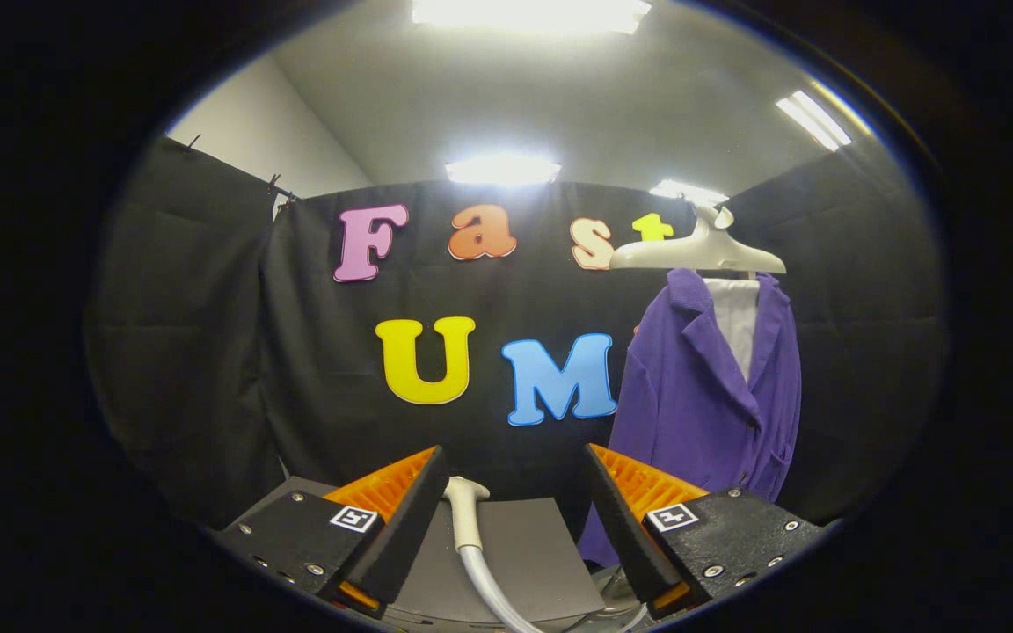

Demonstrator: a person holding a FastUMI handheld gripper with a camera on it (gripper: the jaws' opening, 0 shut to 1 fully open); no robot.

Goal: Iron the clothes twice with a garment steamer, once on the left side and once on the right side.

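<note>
Gripper view: the hand-held gripper (pixel 515 501) is standing with its fingers spread wide and gripping nothing. The steamer handle (pixel 465 514) is rising in the gap, close beside the left finger, with its pale hose (pixel 491 589) curving down and away beneath. The purple coat (pixel 704 396) is hanging beyond the right finger on a pale hanger (pixel 700 255), with a white panel (pixel 735 321) showing at the open collar. Risks, as judged: the handle is sitting off-centre, so closing now is likely to push it sideways or catch it on one finger alone; the hose is trailing where it could drag, snag or pull the handle askew once lifted; a loose pinch on the smooth, rounded handle could let it twist during a pass; the coat is hanging free and may swing from the steamer head. Neither pass looks begun. A flat grey bench (pixel 533 545) is lying under the handle. The room is walled in black cloth (pixel 207 352), with pale walls above and bright ceiling lights (pixel 502 169).
</note>
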